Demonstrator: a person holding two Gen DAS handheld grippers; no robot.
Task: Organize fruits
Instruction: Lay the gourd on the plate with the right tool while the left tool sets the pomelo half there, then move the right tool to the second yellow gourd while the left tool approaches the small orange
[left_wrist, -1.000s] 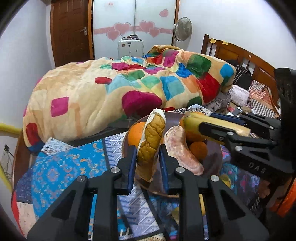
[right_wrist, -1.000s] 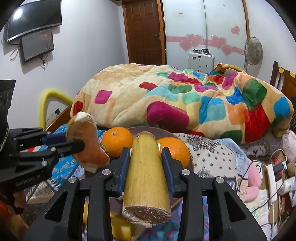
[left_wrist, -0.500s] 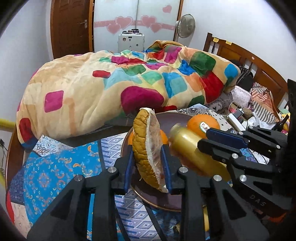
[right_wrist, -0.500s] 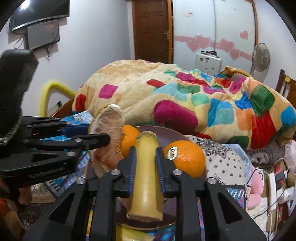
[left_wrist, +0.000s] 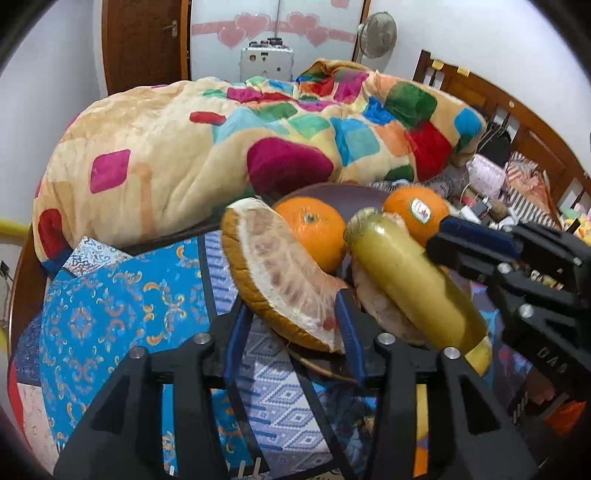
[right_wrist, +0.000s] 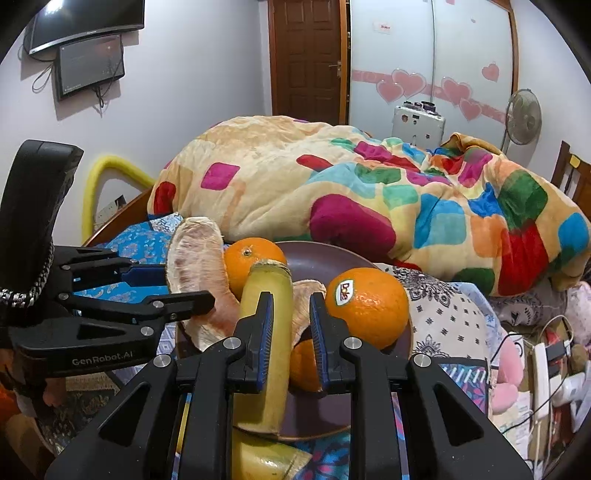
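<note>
1. Lying across the near rim of the brown plate (left_wrist: 343, 192) is a pomelo wedge (left_wrist: 280, 280), flesh side up, with its far end leaning on an orange (left_wrist: 314, 232).
2. The left gripper (left_wrist: 291, 325) sits at the near edge of the plate with its fingers apart. The wedge's near end lies between them, touching the right-hand one, with a small gap on the other side.
3. A peeled-looking yellow banana (right_wrist: 266, 369) lies lengthwise over the plate. Its far tip is near the plate's middle and its cut end hangs past the near rim.
4. The right gripper (right_wrist: 291, 317) hangs over the near half of the plate with its fingers apart. The banana lies against and below the left-hand one, and open space separates it from the other, so it is not clamped.
5. Under the banana, a second pomelo piece (left_wrist: 376, 306) rests on the plate.
6. An orange with a sticker (right_wrist: 365, 306) sits on the right side of the plate, just beside the right-hand finger of the right gripper.
7. A smaller orange fruit (right_wrist: 303, 362) shows between the right gripper's fingers, toward the plate's near side.
8. Another banana (right_wrist: 266, 461) lies off the plate, just below its near rim.
9. The plate stands on a table (left_wrist: 110, 314) covered in blue patterned cloth. Beyond the plate, a multicoloured blanket (left_wrist: 221, 140) is heaped on a bed.
</note>
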